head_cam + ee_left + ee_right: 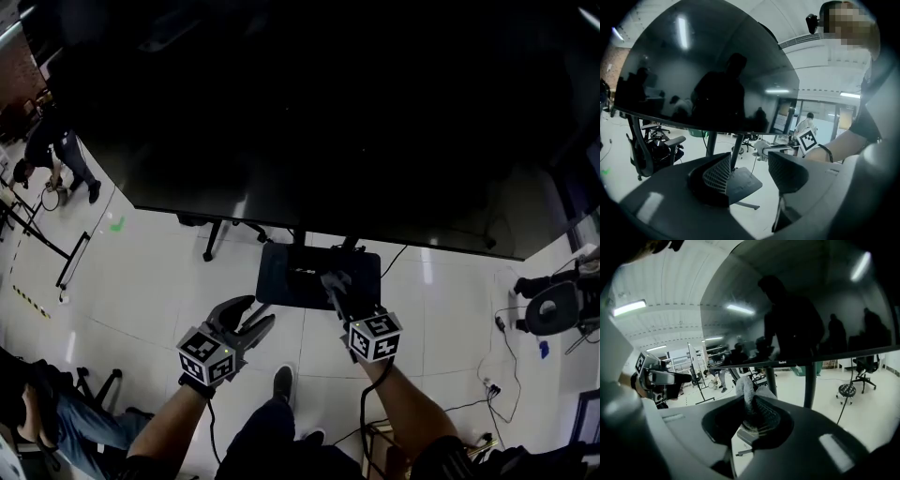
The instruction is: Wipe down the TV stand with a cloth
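Right gripper (337,298) was clamped on the grey cloth (748,392), over the TV stand base (286,272). Left gripper (251,321) sat nearby, jaws apart, empty. Wiping looked about to start; next move probably needed the cloth pressed down and swept across.

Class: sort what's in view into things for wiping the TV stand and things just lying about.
Job: black flat TV stand base; grey crumpled cloth; right gripper, jaws shut on it.
Lying about: black round stool; green floor mark; black office chair.

Office chair (650,151), round stool (847,390), bending person (56,147).
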A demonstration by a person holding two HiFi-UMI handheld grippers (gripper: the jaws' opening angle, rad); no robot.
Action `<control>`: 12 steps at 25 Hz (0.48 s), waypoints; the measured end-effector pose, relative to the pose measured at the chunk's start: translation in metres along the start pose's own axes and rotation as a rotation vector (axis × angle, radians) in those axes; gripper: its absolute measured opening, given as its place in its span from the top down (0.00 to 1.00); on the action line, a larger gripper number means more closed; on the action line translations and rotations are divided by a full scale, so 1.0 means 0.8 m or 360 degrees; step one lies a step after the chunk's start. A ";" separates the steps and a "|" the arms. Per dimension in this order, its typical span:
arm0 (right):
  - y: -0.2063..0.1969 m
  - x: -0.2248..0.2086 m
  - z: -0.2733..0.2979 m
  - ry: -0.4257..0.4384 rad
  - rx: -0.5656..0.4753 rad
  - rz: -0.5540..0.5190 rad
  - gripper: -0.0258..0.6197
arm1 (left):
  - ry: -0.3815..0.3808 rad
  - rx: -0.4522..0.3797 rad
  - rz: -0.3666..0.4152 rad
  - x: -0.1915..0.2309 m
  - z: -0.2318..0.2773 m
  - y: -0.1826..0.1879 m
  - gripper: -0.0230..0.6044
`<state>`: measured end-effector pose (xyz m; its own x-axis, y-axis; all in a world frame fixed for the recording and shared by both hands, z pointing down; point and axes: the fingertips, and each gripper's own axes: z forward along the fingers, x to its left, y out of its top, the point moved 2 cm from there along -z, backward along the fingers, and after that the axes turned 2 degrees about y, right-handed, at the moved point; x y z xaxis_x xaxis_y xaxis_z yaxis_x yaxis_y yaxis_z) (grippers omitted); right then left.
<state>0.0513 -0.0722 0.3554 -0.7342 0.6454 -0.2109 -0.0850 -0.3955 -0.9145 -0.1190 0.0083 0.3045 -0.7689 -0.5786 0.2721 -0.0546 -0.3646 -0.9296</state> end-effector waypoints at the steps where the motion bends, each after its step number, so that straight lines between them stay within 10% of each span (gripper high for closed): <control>1: 0.000 -0.006 0.020 -0.0007 0.0004 -0.0008 0.89 | -0.0008 0.0002 -0.0005 0.010 0.008 0.000 0.53; 12: -0.017 -0.089 0.205 -0.0077 0.0022 -0.0014 0.89 | -0.0087 -0.0002 -0.0056 0.078 0.084 -0.027 0.53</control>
<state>-0.0057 -0.2196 0.4392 -0.7651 0.6165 -0.1856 -0.1006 -0.3992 -0.9113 -0.1231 -0.0691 0.3579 -0.7307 -0.6043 0.3175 -0.0818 -0.3842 -0.9196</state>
